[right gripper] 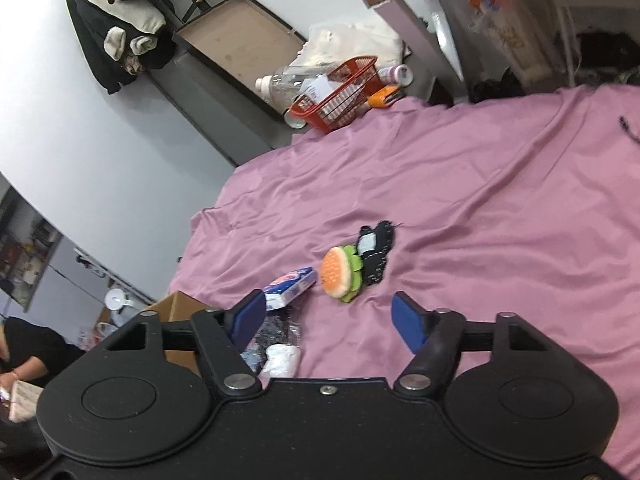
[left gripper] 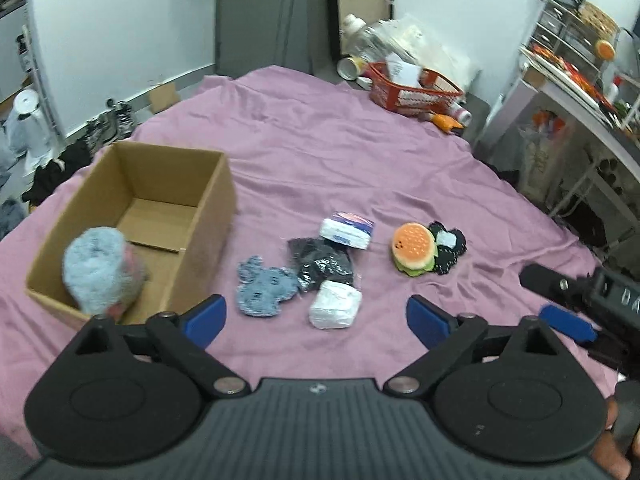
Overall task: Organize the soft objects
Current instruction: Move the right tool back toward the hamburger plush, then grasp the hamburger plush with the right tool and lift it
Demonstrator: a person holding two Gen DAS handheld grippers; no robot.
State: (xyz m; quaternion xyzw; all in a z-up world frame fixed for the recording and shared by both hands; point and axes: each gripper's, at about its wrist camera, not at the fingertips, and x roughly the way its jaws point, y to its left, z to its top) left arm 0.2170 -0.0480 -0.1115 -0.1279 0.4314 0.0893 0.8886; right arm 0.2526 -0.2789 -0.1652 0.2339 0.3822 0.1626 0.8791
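A pink bedsheet [left gripper: 320, 152] covers the bed and carries everything. Near its left edge stands an open cardboard box [left gripper: 176, 216], flaps up, with a fuzzy grey-blue soft ball [left gripper: 100, 274] blurred at the box's near-left corner; whether it rests inside or is in the air cannot be told.

The left gripper [left gripper: 316, 318] has its 2 blue-padded fingers spread wide with nothing between them, above the near part of the sheet. Just beyond it, at the middle of the sheet, lie 4 items in a cluster: a blue-grey knitted piece [left gripper: 262, 290], a black item in clear wrap [left gripper: 324, 266] touching it on the right, a white crumpled pack [left gripper: 336, 310] at the near end of the black item, and a tissue pack [left gripper: 347, 231] with blue and red print at its far end.

Right of the cluster, apart from it, a plush hamburger [left gripper: 412, 250] leans against a black spotted fabric piece [left gripper: 450, 250] with a white tag.

The right gripper [right gripper: 328, 316] is also wide open and empty, over the sheet near the tissue pack [right gripper: 291, 288] and hamburger [right gripper: 340, 274]; it shows at the right edge of the left wrist view [left gripper: 576, 316].

A red plastic basket [left gripper: 412, 92] sits at the sheet's far right corner.
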